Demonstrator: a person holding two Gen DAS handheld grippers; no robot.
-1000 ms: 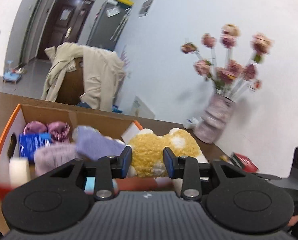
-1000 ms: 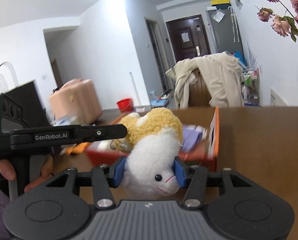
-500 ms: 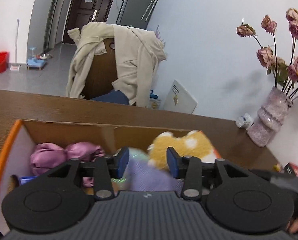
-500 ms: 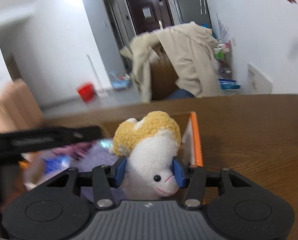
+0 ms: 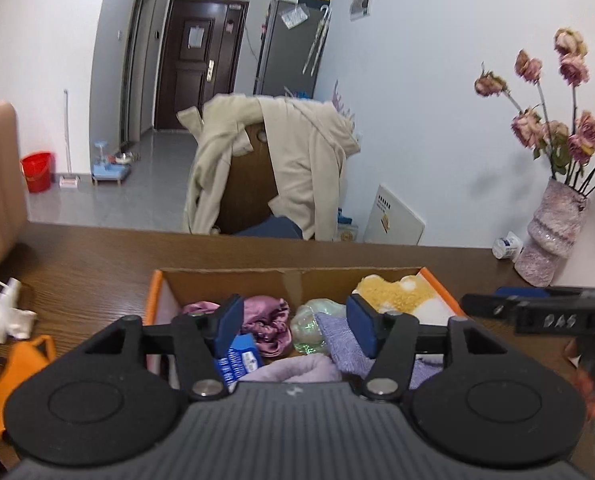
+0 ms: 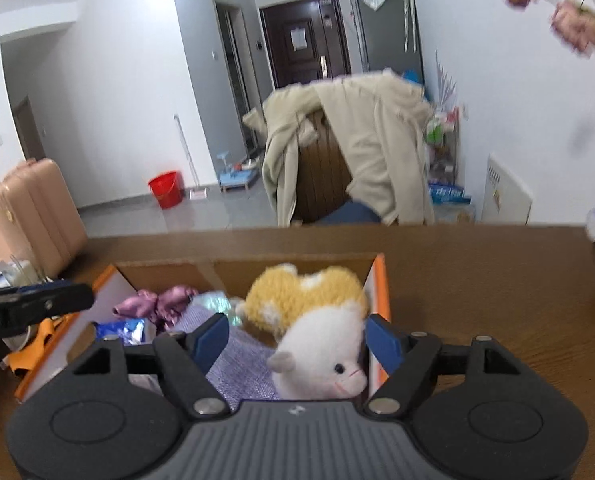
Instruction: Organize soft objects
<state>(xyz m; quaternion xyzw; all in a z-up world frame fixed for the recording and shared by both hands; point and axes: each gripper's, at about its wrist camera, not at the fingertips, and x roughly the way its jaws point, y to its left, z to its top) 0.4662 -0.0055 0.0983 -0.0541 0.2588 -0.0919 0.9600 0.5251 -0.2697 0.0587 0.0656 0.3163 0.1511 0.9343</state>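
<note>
An open cardboard box with orange edges point(image 5: 289, 276) point(image 6: 381, 280) sits on the brown table. In it lie a yellow-and-white plush sheep point(image 6: 317, 320) point(image 5: 401, 294), a lilac knitted cloth point(image 5: 341, 340) point(image 6: 241, 360), purple satin scrunchies point(image 5: 265, 320) point(image 6: 157, 302), a blue packet point(image 5: 237, 358) and a pale green item point(image 5: 313, 316). My right gripper point(image 6: 297, 340) is open just above the sheep, its pads clear of it. My left gripper point(image 5: 295, 326) is open and empty over the box's middle.
A vase of dried pink flowers point(image 5: 553, 236) stands at the table's right rear by a small white bottle point(image 5: 507, 244). White bottles point(image 5: 5, 312) and an orange item point(image 5: 13, 376) lie left of the box. A chair draped with a beige coat point(image 5: 273, 168) stands behind the table.
My right gripper carried the plush sheep over the box, then opened and let it drop inside. My left gripper opened wider and swung to face the box squarely.
</note>
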